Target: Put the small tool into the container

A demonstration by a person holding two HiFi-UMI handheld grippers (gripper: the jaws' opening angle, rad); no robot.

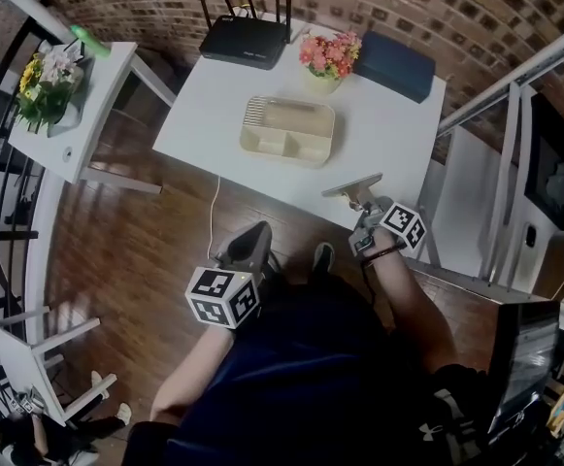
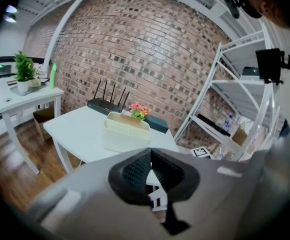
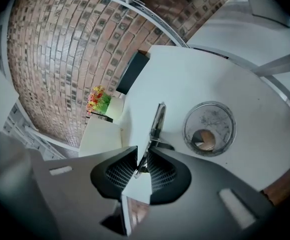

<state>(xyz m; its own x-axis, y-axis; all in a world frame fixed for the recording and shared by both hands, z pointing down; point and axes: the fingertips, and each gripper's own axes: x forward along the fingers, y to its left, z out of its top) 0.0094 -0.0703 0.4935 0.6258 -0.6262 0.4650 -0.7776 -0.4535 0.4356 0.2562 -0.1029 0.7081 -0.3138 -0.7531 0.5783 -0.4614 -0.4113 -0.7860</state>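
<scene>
The small tool is a thin flat metal piece lying at the front right corner of the white table. My right gripper is shut on its near end. In the right gripper view the tool runs away from the jaws with its near end pinched between the pads of the gripper. The cream container, with compartments, sits in the middle of the table, beyond and left of the tool. My left gripper hangs over the wooden floor short of the table; its jaws meet with nothing between them.
A black router, a pot of flowers and a dark blue box line the table's far edge. A round cable hole lies in the tabletop right of the tool. A side table with a plant stands left; a white shelf frame stands right.
</scene>
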